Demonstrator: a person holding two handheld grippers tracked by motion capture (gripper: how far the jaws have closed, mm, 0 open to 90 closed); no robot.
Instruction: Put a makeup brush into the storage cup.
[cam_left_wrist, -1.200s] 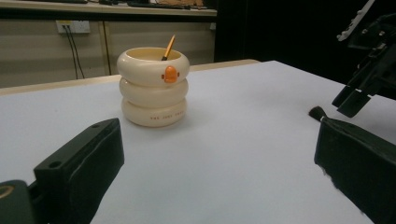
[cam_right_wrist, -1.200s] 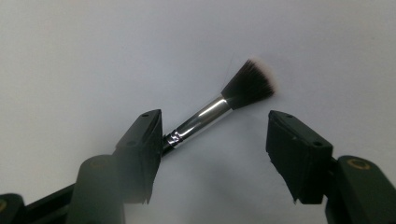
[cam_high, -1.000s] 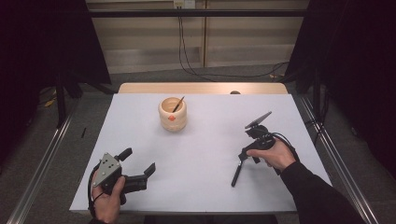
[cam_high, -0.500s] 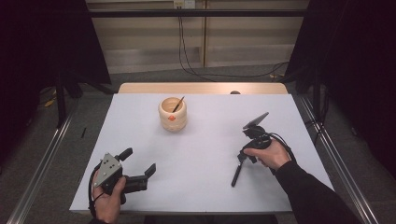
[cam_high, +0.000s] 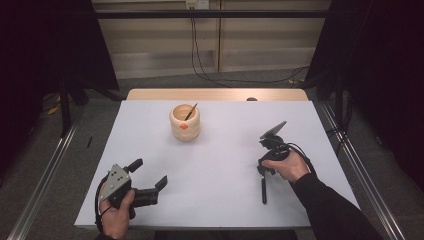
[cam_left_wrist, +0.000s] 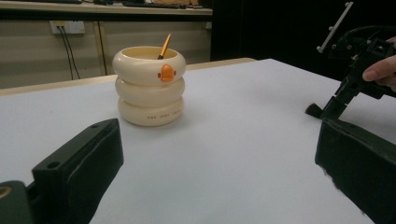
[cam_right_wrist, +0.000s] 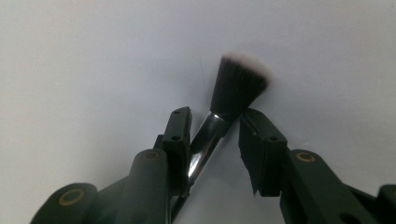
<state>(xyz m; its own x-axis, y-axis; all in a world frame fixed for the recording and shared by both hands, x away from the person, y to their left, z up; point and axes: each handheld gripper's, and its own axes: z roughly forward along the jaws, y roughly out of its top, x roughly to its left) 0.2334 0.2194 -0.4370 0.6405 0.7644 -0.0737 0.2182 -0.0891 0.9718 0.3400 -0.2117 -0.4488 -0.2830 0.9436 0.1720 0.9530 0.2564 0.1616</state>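
- Your right gripper (cam_right_wrist: 215, 135) was in the grasping step: its jaws had just been closing around the makeup brush (cam_right_wrist: 229, 100), which lay between them at the shiny metal collar below the bristles.
- In the right gripper view one jaw seemed to touch the collar while the other stood a little off it, so I judged the grip not yet made and the jaws not yet pressing.
- The brush lay flat on the white surface (cam_high: 220, 185), well apart from the cream pot (cam_high: 185, 122) and toward your side of it, off to its right; in the high view its dark handle (cam_high: 263, 190) pointed back toward you.
- The brush had a short, dense, flat-topped head, dark with pale tips, and a slim dark handle.
- Your left gripper (cam_high: 148, 177) rested on the surface nearer you than the pot and to its left, jaws wide apart and holding nothing.
- The pot was made of three stacked rings with an orange mark on the front, and a thin orange-handled stick (cam_left_wrist: 163, 45) leaned inside it.
- Next, I judged, you needed to finish the squeeze squarely on the collar, since a round metal part could slip, then lift straight up.
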